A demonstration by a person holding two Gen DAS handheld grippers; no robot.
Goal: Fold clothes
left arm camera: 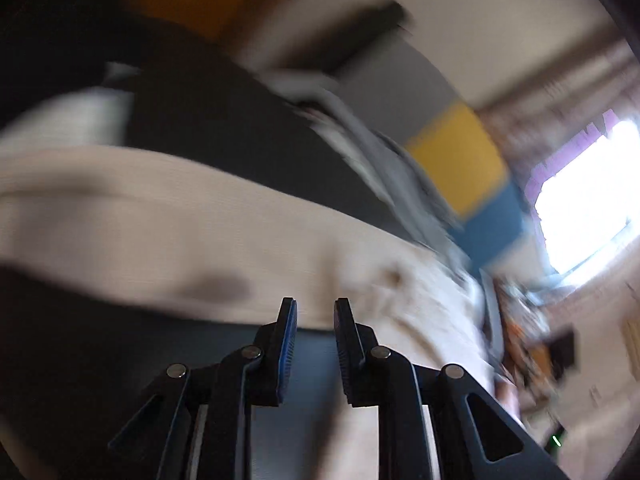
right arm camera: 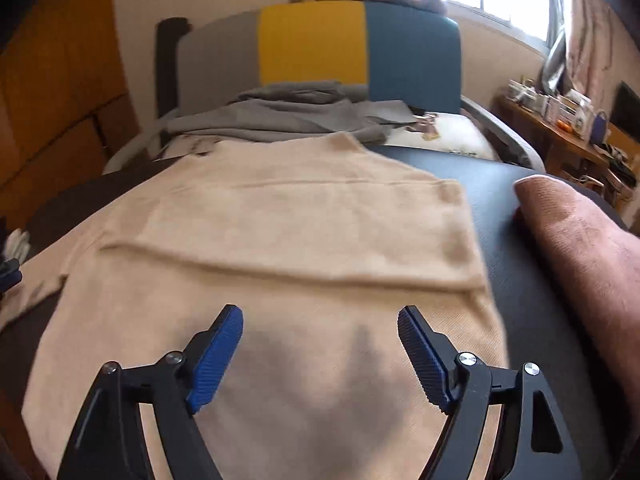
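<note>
Clearly, the beige sweater [right arm camera: 280, 240] lies spread on the dark table [right arm camera: 520, 280], partly folded, with one layer laid across the upper part; the right gripper [right arm camera: 320, 354] hangs just above its near edge, jaws wide apart and holding nothing; a folded pink cloth [right arm camera: 580, 240] rests on the table beside the sweater, on the right; beyond the sweater there is a pile of grey clothes [right arm camera: 288, 116] in front of a grey, yellow and blue headboard [right arm camera: 316, 40]; the left wrist view is blurred; the left gripper [left arm camera: 316, 332] has a narrow gap between its jaws, nothing between them, over the sweater's [left arm camera: 200, 232] edge.
</note>
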